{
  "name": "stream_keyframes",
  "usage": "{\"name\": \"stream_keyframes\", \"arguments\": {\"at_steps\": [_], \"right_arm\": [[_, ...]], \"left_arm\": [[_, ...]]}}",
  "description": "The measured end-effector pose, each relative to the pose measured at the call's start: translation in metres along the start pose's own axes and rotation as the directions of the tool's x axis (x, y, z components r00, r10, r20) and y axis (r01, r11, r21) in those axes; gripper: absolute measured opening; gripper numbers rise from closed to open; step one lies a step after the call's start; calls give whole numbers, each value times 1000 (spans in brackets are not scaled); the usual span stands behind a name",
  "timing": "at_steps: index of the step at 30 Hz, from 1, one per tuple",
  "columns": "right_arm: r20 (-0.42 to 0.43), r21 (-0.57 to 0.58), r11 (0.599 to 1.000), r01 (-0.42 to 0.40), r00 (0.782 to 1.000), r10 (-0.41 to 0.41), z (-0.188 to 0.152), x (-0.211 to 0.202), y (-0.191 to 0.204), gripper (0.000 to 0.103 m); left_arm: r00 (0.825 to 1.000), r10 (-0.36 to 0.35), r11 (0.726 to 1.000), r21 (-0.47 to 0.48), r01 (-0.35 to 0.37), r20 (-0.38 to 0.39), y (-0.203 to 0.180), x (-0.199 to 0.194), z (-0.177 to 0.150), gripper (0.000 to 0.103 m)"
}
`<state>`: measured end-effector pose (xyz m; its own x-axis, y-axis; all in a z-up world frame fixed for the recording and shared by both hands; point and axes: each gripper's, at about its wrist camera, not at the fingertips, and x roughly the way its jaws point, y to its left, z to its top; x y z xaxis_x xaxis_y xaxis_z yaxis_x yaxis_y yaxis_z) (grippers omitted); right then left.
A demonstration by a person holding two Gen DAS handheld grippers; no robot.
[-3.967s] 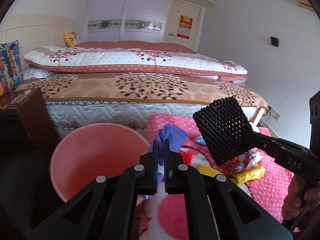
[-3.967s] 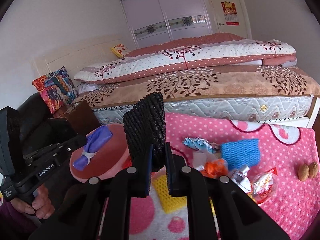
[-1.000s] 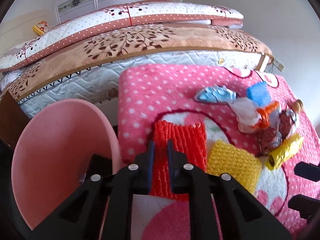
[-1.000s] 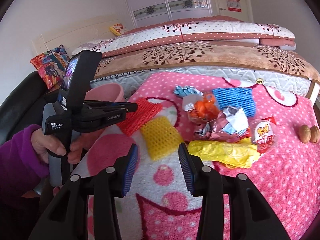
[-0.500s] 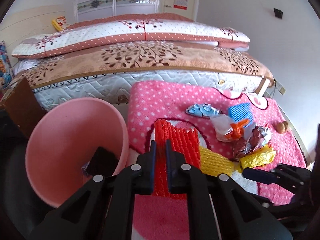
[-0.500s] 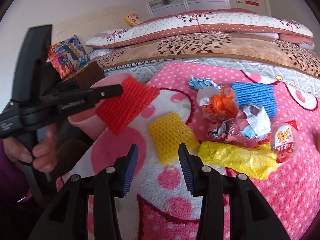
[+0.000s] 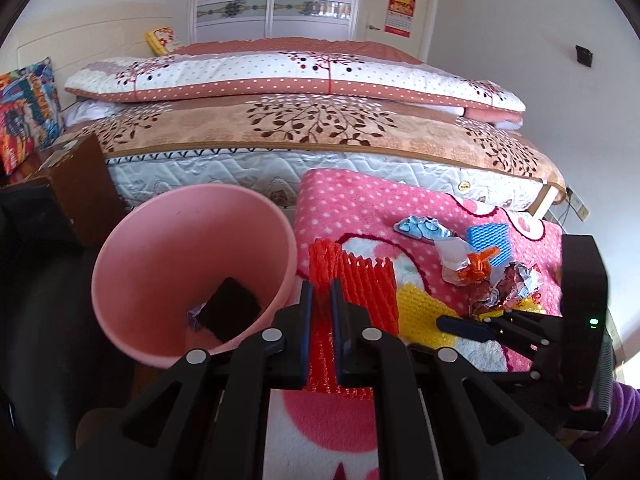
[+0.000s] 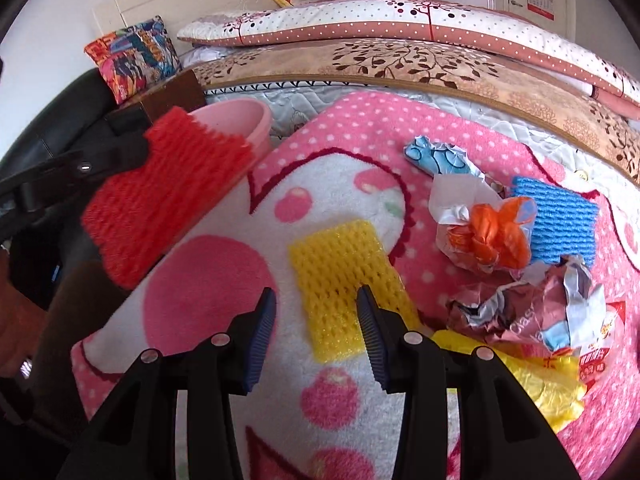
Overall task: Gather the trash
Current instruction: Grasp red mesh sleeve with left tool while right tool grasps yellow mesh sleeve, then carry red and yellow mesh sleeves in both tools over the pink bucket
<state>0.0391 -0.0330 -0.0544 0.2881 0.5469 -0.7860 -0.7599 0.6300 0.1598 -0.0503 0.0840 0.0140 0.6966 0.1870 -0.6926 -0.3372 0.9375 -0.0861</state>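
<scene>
A left gripper clamped on a red foam net hangs at the rim of a pink bin, which stands off the blanket's left edge, between it and the bed. The net is pinched along one side, the rest of it hanging free over that edge, beside the bin and not yet above its mouth. A black net and a scrap of purple already lie at the bottom.

To do this drop well, the carrying hand would need to go further left until the whole net clears the rim, then part its jaws; foam this light may cling to a pad or catch on the lip, so a release low inside the mouth looks safer.

The right gripper holds nothing, its jaws set wide apart and poised over the near end of a yellow net in the blanket's middle; whether a pad touches it cannot be told. Toward the right edge wait a blue net, an orange knot, crumpled wrappers and a yellow bag.
</scene>
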Motion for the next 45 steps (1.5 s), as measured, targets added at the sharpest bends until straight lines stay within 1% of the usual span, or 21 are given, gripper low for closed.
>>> {"name": "stream_keyframes", "arguments": {"at_steps": [2,4,6,7,9,11,15,19,21,24,26,32,34,38,40,43,45], "right_arm": [[5,-22,999,27,1000,-27,1,4,2,41],[10,-40,998,53,999,-53,0,6,3,35],[16,-53,995,84,996,-83,0,7,3,23],[20,-54,994,92,996,-91,-1,7,2,21],[20,-43,995,87,996,-87,0,6,-1,12],[17,-16,998,68,998,-68,1,3,-6,9],[35,34,999,8,999,-9,1,-9,-8,9],[85,88,993,-74,994,67,3,-28,-6,9],[116,111,986,-122,987,109,4,-39,-5,9],[170,130,973,-193,971,170,8,-60,-1,9],[186,132,969,-208,965,182,12,-69,2,9],[214,127,969,-212,960,182,34,-89,15,9],[219,135,966,-221,957,188,43,-94,19,9],[230,116,970,-212,956,181,62,-107,31,9],[223,103,973,-208,958,181,73,-108,39,9],[220,97,968,-229,954,204,87,-103,52,9],[227,101,964,-246,949,219,92,-97,59,9]], "left_arm": [[1000,7,1000,-5,-7,1,0,-4,-4,8],[1000,9,1000,-6,-9,8,0,-7,-7,8],[1000,1,1000,-12,-1,18,1,-11,-8,8],[1000,-1,1000,-12,1,23,1,-13,-7,8],[999,-4,1000,-9,5,33,0,-14,-6,8],[999,-9,1000,-12,9,43,1,-17,-4,8],[998,-15,1000,-4,16,63,0,-24,-3,8],[997,-20,1000,4,20,80,4,-30,-2,8],[996,-29,1000,3,29,84,8,-31,0,8],[995,-42,999,6,42,92,13,-33,2,8],[993,-55,998,5,55,102,17,-35,5,8],[990,-74,997,-18,77,117,37,-37,14,8],[989,-71,997,-23,74,132,44,-38,18,8],[987,-64,996,-52,73,149,59,-37,27,8],[988,-38,997,-63,48,153,66,-35,29,8],[987,34,998,-63,-25,155,73,-33,31,8],[987,42,996,-80,-30,155,81,-32,31,8]]}}
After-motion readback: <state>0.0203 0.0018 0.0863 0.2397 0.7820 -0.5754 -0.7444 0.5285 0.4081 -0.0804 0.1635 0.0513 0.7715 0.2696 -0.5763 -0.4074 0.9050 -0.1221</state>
